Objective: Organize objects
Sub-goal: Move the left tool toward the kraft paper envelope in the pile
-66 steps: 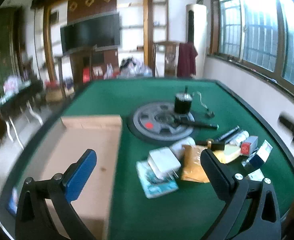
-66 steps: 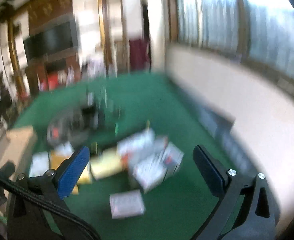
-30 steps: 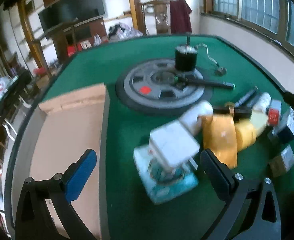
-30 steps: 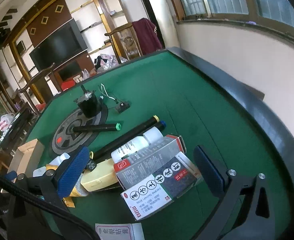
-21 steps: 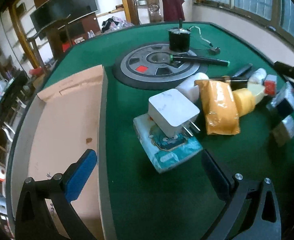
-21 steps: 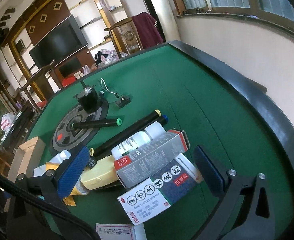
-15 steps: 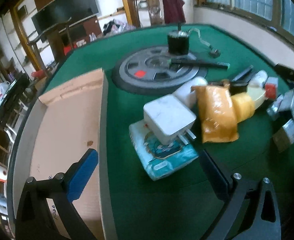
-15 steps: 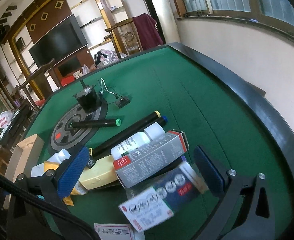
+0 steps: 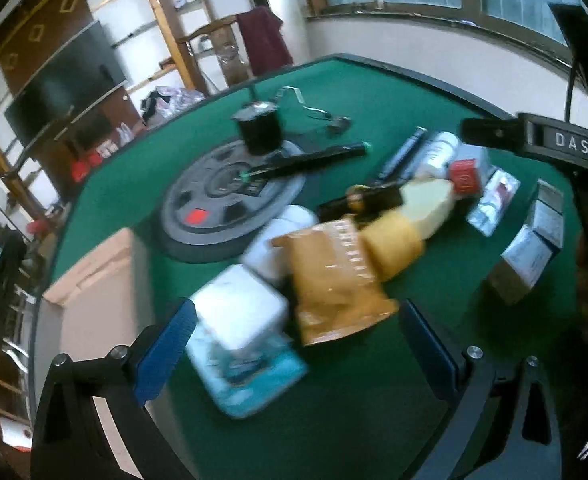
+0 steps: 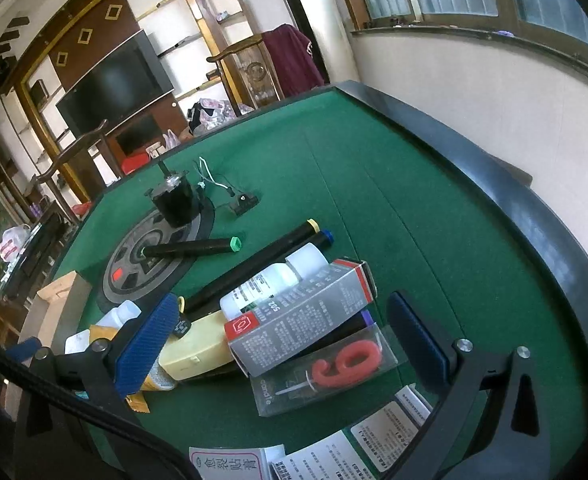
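Note:
A pile of objects lies on the green table. My left gripper is open, its fingers either side of a white charger block on a teal tissue pack, with an orange pouch beside them. My right gripper is open and empty above a grey and red carton and a clear candle box with a red "6". A white bottle, a yellow case and black tubes lie behind.
An open cardboard box stands at the table's left. A grey round disc carries a black motor and a black tube. White medicine boxes lie near the front edge. The raised black rim runs along the right.
The left gripper has moved closer to the charger and tissue pack and swung right. In the right view the dark-labelled box is gone from the pile, showing the candle box.

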`<state>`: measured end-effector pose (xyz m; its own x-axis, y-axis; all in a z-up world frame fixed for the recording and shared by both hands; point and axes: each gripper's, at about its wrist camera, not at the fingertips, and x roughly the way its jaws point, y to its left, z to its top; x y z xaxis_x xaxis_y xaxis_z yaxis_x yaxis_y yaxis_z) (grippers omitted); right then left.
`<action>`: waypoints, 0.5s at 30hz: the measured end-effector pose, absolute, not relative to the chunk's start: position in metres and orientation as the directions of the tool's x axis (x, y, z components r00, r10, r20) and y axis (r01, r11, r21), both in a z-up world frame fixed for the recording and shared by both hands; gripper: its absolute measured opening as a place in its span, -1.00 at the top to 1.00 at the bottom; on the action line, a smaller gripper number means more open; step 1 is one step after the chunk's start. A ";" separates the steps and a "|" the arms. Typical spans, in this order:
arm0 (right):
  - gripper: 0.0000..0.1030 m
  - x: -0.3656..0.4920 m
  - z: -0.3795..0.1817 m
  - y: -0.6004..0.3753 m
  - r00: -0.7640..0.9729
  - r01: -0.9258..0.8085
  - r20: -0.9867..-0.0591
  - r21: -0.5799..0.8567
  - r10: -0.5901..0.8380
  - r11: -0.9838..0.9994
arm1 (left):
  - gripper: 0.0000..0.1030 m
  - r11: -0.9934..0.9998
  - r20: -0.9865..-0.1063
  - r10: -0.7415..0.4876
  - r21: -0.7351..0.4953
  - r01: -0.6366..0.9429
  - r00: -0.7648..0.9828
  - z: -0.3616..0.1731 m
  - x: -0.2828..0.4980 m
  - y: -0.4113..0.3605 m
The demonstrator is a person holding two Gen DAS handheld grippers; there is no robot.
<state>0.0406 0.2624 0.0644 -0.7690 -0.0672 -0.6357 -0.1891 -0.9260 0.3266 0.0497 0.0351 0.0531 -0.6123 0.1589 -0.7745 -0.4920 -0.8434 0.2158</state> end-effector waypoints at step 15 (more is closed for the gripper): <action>-1.00 0.041 0.065 0.263 -0.776 -0.192 -0.627 0.335 -0.066 -0.923 | -0.02 -0.899 -0.863 0.197 0.030 -0.438 -0.465 0.029 0.020 0.061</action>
<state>0.0413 0.2634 0.0650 -0.7760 -0.0664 -0.6272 -0.1918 -0.9225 0.3350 0.0203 0.0609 0.0287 -0.4649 0.1972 -0.8631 -0.4377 -0.8986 0.0304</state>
